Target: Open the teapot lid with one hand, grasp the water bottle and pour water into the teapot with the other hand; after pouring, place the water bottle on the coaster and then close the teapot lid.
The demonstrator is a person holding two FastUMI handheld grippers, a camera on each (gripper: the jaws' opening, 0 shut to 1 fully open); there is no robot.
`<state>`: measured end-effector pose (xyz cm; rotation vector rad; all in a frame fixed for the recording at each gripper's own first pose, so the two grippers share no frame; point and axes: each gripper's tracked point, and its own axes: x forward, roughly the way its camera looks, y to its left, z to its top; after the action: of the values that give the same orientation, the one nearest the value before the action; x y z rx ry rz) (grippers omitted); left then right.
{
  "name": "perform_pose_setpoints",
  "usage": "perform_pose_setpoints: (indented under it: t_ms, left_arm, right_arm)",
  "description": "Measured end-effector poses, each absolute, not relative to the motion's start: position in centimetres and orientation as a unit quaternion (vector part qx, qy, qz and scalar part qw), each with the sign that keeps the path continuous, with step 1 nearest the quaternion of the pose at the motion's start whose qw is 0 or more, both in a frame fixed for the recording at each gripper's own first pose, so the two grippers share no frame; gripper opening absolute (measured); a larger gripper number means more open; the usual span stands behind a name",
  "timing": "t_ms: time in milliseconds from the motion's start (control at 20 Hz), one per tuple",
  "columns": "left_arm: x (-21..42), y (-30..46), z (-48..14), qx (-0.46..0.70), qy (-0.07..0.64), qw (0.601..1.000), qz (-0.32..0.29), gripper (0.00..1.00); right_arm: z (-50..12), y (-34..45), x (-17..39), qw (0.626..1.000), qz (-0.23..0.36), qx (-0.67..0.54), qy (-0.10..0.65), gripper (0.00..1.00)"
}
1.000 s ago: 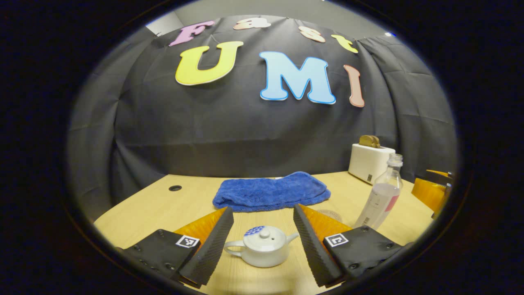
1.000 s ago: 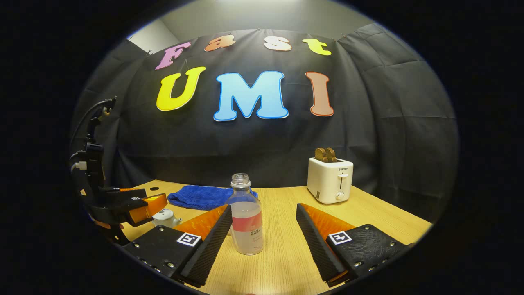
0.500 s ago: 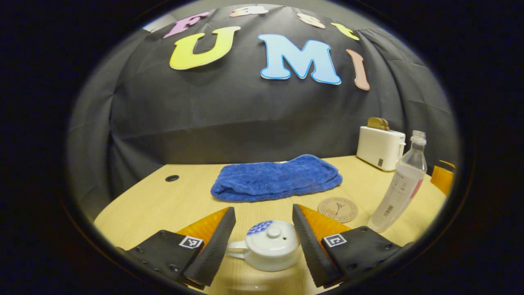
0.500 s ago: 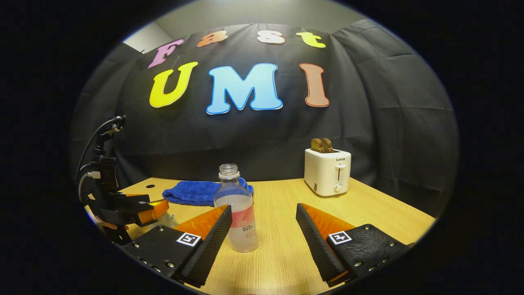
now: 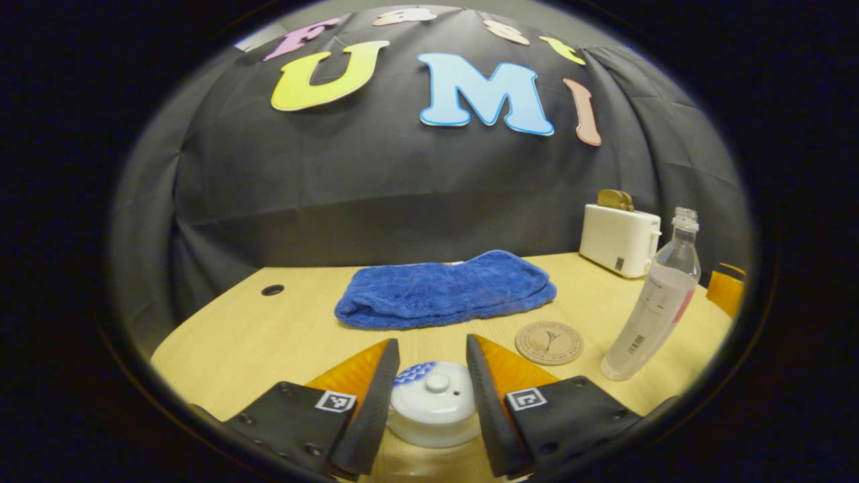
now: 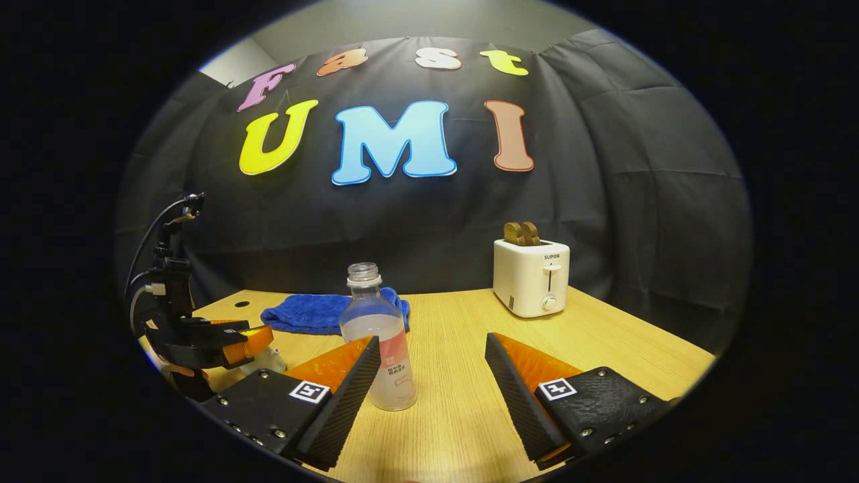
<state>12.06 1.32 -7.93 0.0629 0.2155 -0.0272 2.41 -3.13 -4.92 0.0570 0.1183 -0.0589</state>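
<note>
- Lid knob first: the small round knob on the white ceramic teapot lid sits midway between the left gripper's two fingers, straight ahead along their line and low on the pale wooden table.
- Left gripper's fingers stand apart, close on either side of the lid; whether they touch its rim I cannot tell, and they do not yet pinch the knob.
- Clear plastic water bottle with no cap stands upright, long axis vertical, just beside the inner face of the right gripper's left-hand finger, off to that side rather than centred in the gap.
- Right gripper's fingers are spread wide and hold nothing.
- Judgement: the left gripper is far nearer the teapot and the right nearer the bottle; the lid needs a narrower close onto the knob, then a straight lift.
- Round tan coaster lies flat between teapot and bottle, in front of the folded blue towel.
- White toaster stands well back on the right.
</note>
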Motion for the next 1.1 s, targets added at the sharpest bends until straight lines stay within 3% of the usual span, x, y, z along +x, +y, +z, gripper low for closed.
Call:
perform_pose_setpoints:
  t_ms: [150,400,500,1100]
  left_arm:
    - [12.4,1.2,-7.7,0.036,0.107,0.994,-0.016,0.36]
    - [11.8,0.6,-7.3,0.050,0.114,0.992,-0.030,0.31]
    - [12.8,0.7,-7.6,0.047,0.107,0.993,-0.018,0.14]
    - [12.0,0.7,-5.2,0.041,0.079,0.996,-0.034,0.14]
  right_arm:
    - [-5.1,-3.2,2.4,0.997,-0.031,0.032,0.061,0.98]
    - [-5.2,-3.4,2.5,0.997,-0.032,0.036,0.063,0.98]
    - [-5.0,-3.5,2.5,0.997,-0.033,0.038,0.062,0.98]
    - [-5.2,-2.9,2.5,0.997,-0.021,0.038,0.065,0.97]
